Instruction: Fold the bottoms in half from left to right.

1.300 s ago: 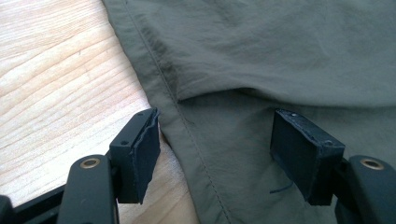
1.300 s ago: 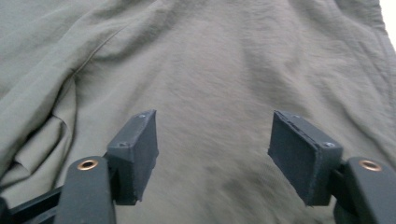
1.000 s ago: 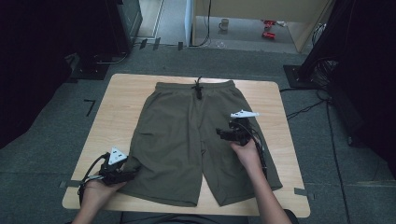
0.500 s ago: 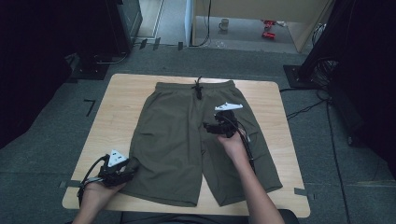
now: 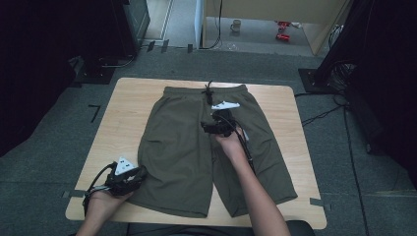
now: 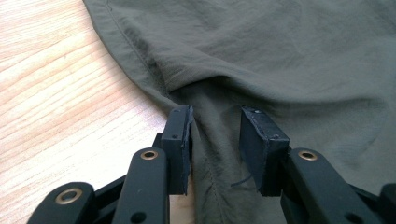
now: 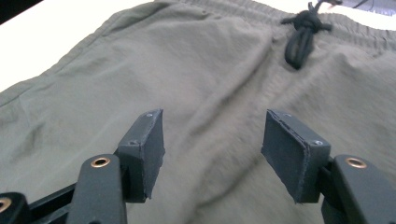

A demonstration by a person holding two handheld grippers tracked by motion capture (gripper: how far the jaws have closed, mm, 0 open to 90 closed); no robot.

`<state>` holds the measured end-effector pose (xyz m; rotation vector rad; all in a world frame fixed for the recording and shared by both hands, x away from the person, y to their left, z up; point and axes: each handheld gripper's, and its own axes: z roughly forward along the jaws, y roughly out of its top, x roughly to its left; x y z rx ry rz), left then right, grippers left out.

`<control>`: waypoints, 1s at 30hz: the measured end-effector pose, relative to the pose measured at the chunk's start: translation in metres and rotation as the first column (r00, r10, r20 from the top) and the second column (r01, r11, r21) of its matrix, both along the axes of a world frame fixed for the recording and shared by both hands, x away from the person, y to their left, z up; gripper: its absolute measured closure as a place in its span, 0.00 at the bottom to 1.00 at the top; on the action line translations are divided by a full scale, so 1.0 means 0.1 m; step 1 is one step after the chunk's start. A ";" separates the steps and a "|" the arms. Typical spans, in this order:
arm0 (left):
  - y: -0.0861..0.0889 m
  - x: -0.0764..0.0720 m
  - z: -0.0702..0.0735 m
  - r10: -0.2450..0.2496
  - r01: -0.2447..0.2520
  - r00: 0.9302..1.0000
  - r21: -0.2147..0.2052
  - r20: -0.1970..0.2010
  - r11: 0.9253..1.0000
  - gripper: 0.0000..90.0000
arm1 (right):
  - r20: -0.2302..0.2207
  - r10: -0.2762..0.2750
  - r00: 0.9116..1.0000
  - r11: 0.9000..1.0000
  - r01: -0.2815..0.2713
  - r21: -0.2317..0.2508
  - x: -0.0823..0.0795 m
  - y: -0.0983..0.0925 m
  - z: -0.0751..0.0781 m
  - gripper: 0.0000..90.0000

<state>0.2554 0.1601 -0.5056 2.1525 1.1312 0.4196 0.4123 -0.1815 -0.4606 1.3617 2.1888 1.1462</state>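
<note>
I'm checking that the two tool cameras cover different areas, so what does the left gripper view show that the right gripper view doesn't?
Left gripper view, not the right: the leg edge of the shorts on the bare wooden table, and a ridge of cloth between the left tool's jaws, which have just been closing. Right gripper view, not the left: the black drawstring knot and waistband, with the right tool open over flat cloth, its jaws slightly narrowed just now. Both: olive shorts and two black jaws.

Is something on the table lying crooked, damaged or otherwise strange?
Nothing much stands out. The olive shorts lie flat and fairly straight on the table, with only a small bunched fold at the hem between the left gripper pads.
</note>
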 end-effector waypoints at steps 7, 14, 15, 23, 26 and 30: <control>0.00 0.00 0.01 -0.005 0.005 1.000 -0.004 -0.014 1.000 0.74 | -0.020 0.031 0.999 0.999 -0.031 -0.011 0.10 0.21 0.00 0.44; 0.00 0.01 0.01 -0.007 0.007 1.000 -0.009 -0.020 1.000 0.73 | -0.073 0.056 0.996 0.998 -0.058 -0.019 0.23 0.39 -0.01 0.46; 0.00 0.01 0.01 -0.007 0.007 1.000 -0.010 -0.022 1.000 0.73 | -0.072 0.057 0.996 0.998 -0.059 -0.023 0.24 0.42 -0.01 0.46; 0.00 0.02 0.02 -0.012 0.012 1.000 -0.012 -0.025 1.000 0.73 | -0.073 0.072 0.995 0.997 -0.074 -0.025 0.35 0.62 0.02 0.46; 0.00 0.02 0.02 -0.018 0.018 0.999 -0.010 -0.028 1.000 0.73 | -0.074 0.077 0.994 0.996 -0.080 -0.035 0.41 0.70 0.02 0.44; -0.01 0.02 0.03 -0.023 0.023 0.999 -0.008 -0.034 1.000 0.73 | -0.063 0.079 0.995 0.996 -0.082 -0.036 0.46 0.77 -0.01 0.44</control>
